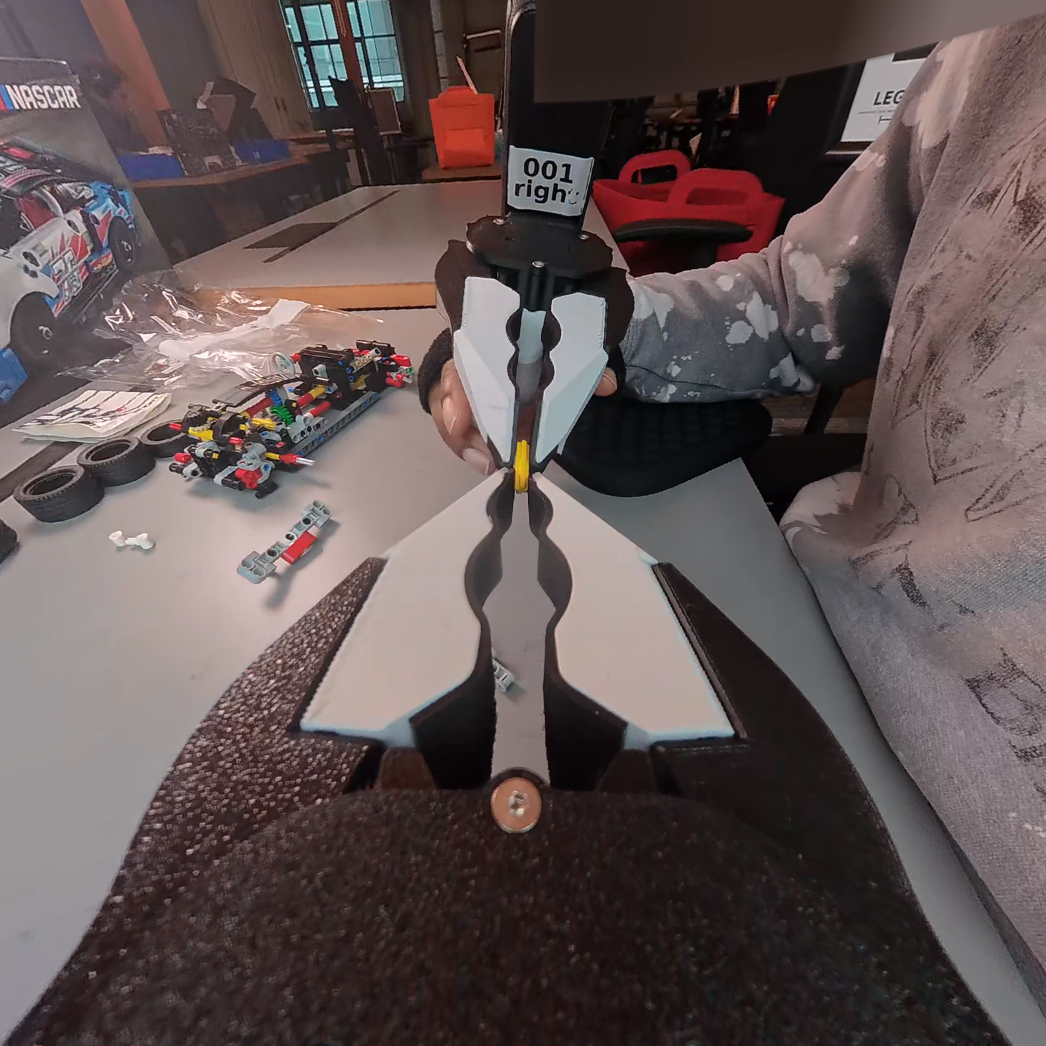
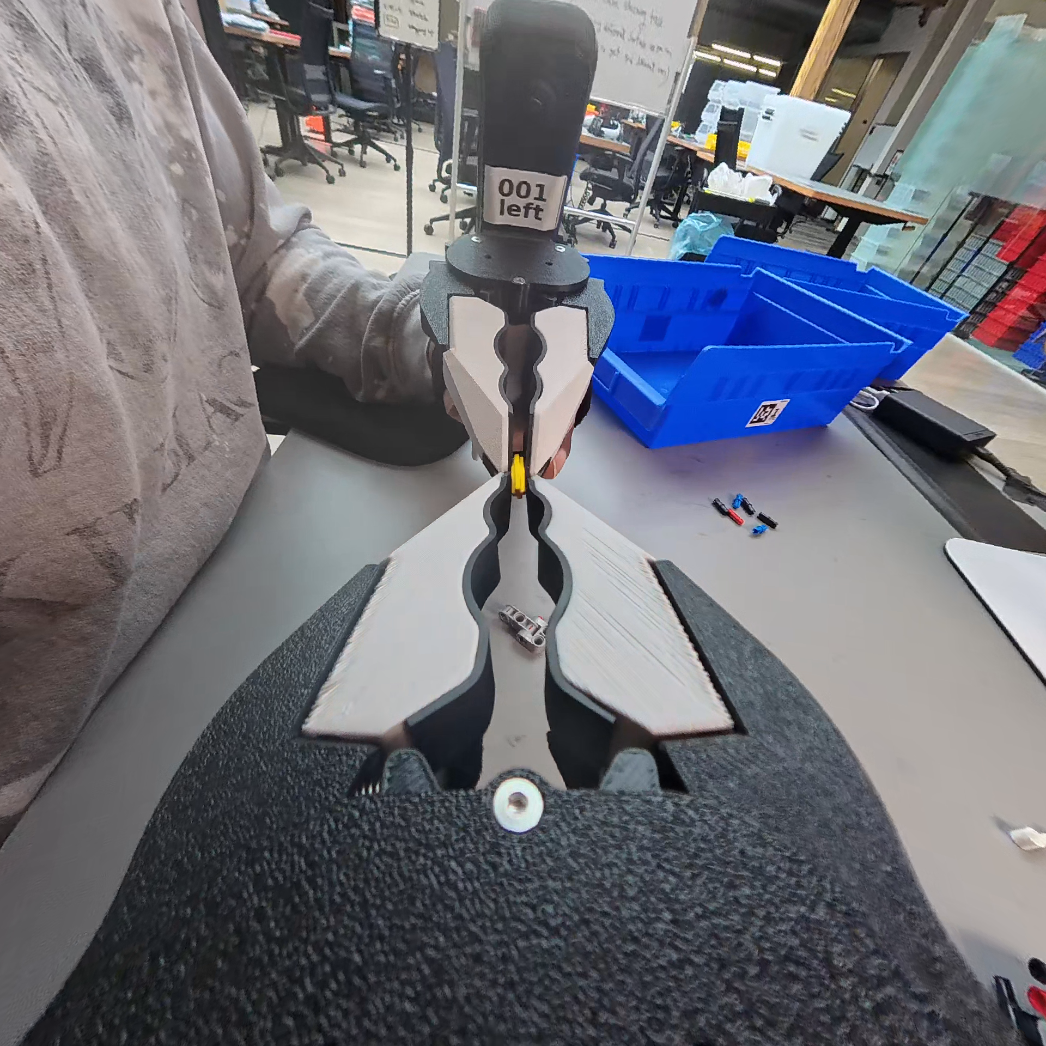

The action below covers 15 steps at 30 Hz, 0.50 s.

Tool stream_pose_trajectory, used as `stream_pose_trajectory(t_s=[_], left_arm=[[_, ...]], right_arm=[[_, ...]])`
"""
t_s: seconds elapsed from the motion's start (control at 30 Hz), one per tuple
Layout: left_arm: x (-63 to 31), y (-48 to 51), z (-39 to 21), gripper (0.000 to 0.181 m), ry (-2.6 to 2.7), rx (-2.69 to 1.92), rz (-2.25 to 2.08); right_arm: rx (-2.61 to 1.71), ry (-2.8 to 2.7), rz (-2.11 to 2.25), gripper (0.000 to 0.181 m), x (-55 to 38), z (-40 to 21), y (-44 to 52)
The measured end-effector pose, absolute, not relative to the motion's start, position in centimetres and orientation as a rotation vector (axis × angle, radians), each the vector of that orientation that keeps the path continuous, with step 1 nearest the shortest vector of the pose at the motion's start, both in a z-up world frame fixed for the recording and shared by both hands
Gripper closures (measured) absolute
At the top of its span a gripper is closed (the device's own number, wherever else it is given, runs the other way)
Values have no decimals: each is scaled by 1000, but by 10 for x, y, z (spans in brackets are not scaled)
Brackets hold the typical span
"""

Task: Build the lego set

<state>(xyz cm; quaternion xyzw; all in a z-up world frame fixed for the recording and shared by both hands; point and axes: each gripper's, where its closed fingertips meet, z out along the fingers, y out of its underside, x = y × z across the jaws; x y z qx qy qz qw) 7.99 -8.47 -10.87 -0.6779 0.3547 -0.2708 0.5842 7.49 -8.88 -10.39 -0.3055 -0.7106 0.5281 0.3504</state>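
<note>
We note 2 ridged blue bins (image 2: 753, 362) at the table's (image 2: 849, 651) far edge, contents not visible. The left gripper (image 1: 518, 489) and right gripper (image 2: 516, 491) meet tip to tip above the smooth grey table, both clamped on 1 small yellow piece (image 1: 521, 464). The half-built car frame (image 1: 283, 413) lies well apart beside 3 rubber tyres (image 1: 85, 470).

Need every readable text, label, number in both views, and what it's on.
Not transcribing writing; here is what bears it.
White label, right tool: legible.
White label, left tool: legible.
Car box: legible branding.
White sign: cut off.
Whiteboard: handwriting, blurred.
Sticker sheet: too small.
Tag on blue bin: code pattern only.
</note>
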Motion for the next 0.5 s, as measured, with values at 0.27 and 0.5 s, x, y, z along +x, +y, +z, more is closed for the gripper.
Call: stream_pose_trajectory(t_s=[0.27,0.5], left_arm=[[80,-89,-116,178,834,-1645,-725],[51,-81,-175,159,765,-2023,-570]], right_arm=[[-770,-1877,1304,179,76,-110,-93],[-944,-1979,1058,180,73,-153,-54]])
